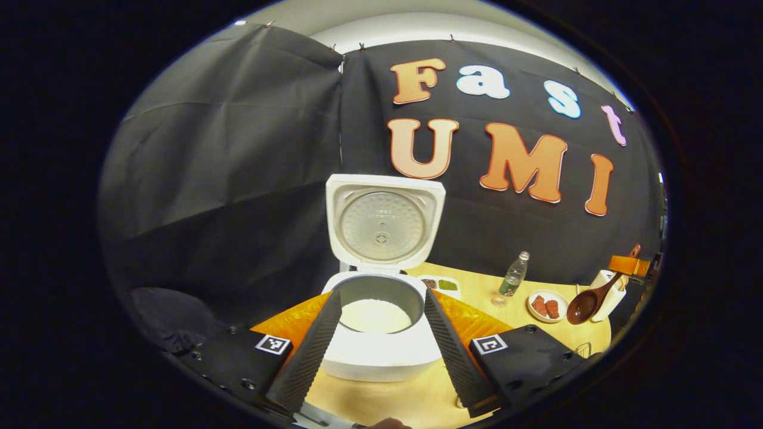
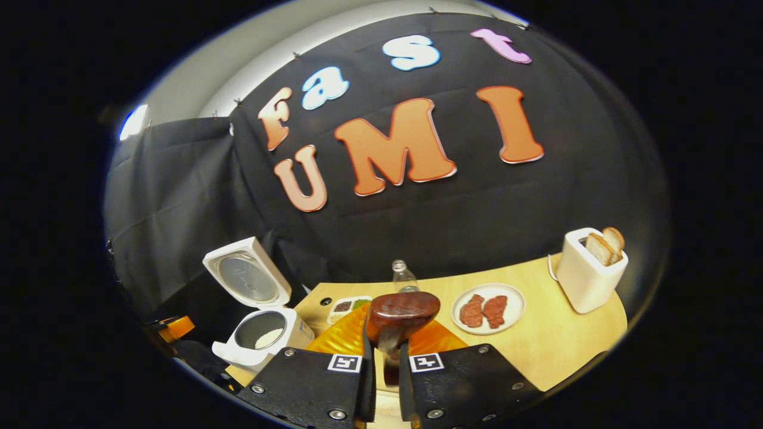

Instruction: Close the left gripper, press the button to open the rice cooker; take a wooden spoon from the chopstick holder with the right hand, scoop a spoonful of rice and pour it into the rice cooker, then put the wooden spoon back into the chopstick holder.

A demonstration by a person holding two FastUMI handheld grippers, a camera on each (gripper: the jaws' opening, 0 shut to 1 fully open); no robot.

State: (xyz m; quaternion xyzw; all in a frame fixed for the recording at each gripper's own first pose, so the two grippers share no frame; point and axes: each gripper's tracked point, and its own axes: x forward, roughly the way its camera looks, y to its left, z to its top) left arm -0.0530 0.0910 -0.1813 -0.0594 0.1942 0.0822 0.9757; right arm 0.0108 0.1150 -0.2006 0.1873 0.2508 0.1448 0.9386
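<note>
The white rice cooker (image 1: 381, 351) stands open, its lid (image 1: 384, 220) upright, and white rice lies in the grey pot (image 1: 375, 314). My left gripper (image 1: 381, 295) is open, its two fingers framing the pot from a little in front. My right gripper (image 2: 384, 351) is shut on the handle of the dark wooden spoon (image 2: 402, 313). In the left gripper view the spoon (image 1: 587, 302) hangs bowl-down at the far right, with no rice visible in it. From the right gripper view the cooker (image 2: 262, 336) sits off to the left.
An orange ribbed dish (image 2: 340, 341) lies under the spoon, beside the cooker. On the wooden table (image 2: 554, 351) are a water bottle (image 2: 404, 275), a plate of meat pieces (image 2: 489, 308), a small tray (image 2: 349, 305) and a white toaster with bread (image 2: 590, 271).
</note>
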